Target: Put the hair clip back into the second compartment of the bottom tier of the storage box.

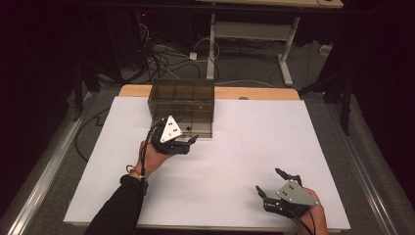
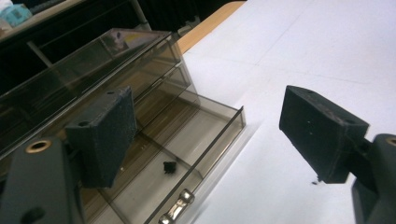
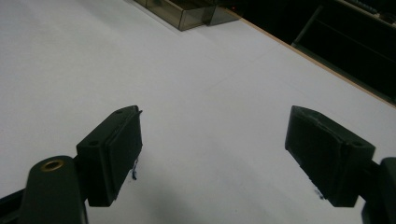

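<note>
Hovering at the front of the smoky plastic drawer box [image 1: 182, 104], the left gripper [image 1: 192, 141] has its jaws spread wide, with nothing pressed between them. No earlier moment is on hand to compare, so I tell only how it stands. The box sits at the far side of the white table [image 1: 235, 161], near the wooden edge, and its lowest drawer [image 2: 187, 154] is pulled out toward the person. Seen from the left gripper view, a small black piece [image 2: 169, 167] lies on the floor of that open drawer, well clear of both jaws, and a shiny metal handle [image 2: 177, 210] sits on the drawer's front wall. One jaw hangs over the drawer, the other over the bare table beside it. The left hand [image 1: 154, 159] and a dark sleeve [image 1: 117, 210] come in from the near edge.

The right gripper [image 1: 268, 183] rests low at the near right corner of the table, well apart from the box. Its jaws are also parted, with only white tabletop between them in the right gripper view, where a corner of the box [image 3: 187, 14] shows far off at the top.
</note>
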Demonstrator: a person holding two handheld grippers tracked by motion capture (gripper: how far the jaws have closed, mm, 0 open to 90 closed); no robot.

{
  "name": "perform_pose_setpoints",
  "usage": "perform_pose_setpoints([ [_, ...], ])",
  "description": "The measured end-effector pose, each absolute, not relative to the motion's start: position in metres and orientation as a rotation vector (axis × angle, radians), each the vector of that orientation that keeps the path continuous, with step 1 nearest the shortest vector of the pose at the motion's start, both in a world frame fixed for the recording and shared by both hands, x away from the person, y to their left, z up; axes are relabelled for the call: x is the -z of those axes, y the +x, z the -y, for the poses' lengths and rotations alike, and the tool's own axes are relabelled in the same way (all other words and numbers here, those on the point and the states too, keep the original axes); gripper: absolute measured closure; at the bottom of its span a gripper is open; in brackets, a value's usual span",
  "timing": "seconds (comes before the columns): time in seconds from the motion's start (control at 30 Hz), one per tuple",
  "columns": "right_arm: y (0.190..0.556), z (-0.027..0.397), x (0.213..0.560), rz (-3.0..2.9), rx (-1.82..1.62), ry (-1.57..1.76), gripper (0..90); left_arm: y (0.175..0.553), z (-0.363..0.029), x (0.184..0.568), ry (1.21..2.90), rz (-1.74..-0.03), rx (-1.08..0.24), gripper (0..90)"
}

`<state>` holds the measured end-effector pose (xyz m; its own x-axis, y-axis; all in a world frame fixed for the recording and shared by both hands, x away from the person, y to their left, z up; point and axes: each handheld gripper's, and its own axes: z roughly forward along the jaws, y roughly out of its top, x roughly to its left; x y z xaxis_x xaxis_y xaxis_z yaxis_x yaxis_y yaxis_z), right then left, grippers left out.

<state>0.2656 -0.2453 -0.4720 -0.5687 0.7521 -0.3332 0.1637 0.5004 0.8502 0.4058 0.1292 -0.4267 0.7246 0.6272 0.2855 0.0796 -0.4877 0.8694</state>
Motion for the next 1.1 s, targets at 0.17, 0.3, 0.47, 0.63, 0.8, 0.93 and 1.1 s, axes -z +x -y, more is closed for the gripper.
perform_pose_setpoints([
  [0.17, 0.265, 0.244, 0.472, -2.029, -1.044, 0.743, 18.8, 0.397, -0.123, 0.424, 1.991, -0.499, -0.725, 17.8],
  [0.3, 0.265, 0.244, 0.472, -2.029, -1.044, 0.743, 18.8, 0.392, -0.122, 0.422, 1.982, -0.486, -0.71, 17.7],
  [0.47, 0.265, 0.244, 0.472, -2.03, -1.043, 0.744, 18.8, 0.389, -0.121, 0.42, 1.974, -0.479, -0.69, 17.7],
  [0.63, 0.265, 0.244, 0.472, -2.028, -1.043, 0.75, 18.8, 0.385, -0.121, 0.419, 1.978, -0.459, -0.684, 17.7],
  [0.8, 0.266, 0.244, 0.473, -2.031, -1.04, 0.745, 18.8, 0.38, -0.121, 0.417, 1.977, -0.445, -0.684, 17.7],
  [0.93, 0.266, 0.243, 0.473, -2.032, -1.04, 0.744, 18.8, 0.377, -0.122, 0.416, 1.975, -0.437, -0.68, 17.7],
  [1.1, 0.265, 0.244, 0.473, -2.03, -1.037, 0.742, 18.8, 0.371, -0.122, 0.415, 1.977, -0.423, -0.683, 17.7],
])
